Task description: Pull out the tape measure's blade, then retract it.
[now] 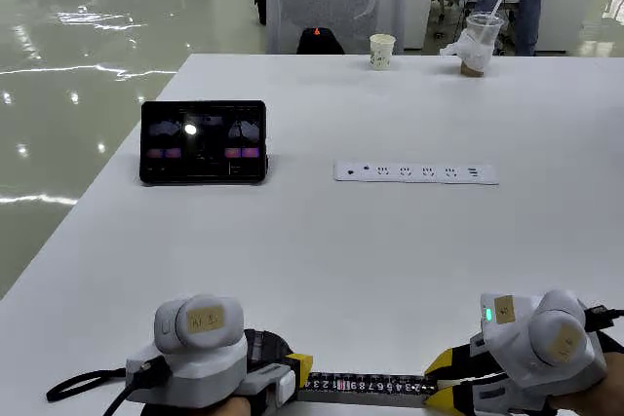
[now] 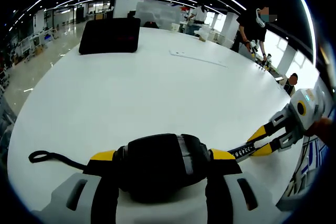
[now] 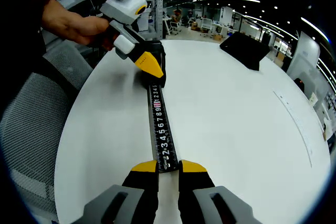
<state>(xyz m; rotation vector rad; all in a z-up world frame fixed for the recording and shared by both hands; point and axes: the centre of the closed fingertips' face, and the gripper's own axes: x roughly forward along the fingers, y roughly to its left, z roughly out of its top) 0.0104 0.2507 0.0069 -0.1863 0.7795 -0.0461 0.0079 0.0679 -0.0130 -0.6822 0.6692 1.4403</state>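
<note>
The head view's bottom edge cuts off both grippers and the hands holding them. There the left gripper [image 1: 292, 369] covers most of the black tape measure [image 1: 265, 346]. The case shows whole in the left gripper view, pinched across its sides between the 2 yellow-tipped fingers [image 2: 103, 156]. A black wrist strap [image 2: 48, 157] lies on the desk [image 2: 131, 87] just beside them. The blade [image 3: 159, 121] is out, flat on the desk from the case to the right gripper [image 3: 168, 167]. That gripper's fingers are pressed onto the blade's end, and the hook is hidden between them. Digits 1 to 9 are readable on the blade; finer marks are not.

The blade runs close along the desk's near edge, and a mesh chair [image 3: 37, 124] sits just beyond that edge. Farther in, the white top is open up to a tablet [image 1: 203, 140] and a power strip [image 1: 414, 172], both well apart from the blade. A paper cup [image 1: 381, 51] and a plastic cup with a straw [image 1: 480, 41] stand near the far edge.
</note>
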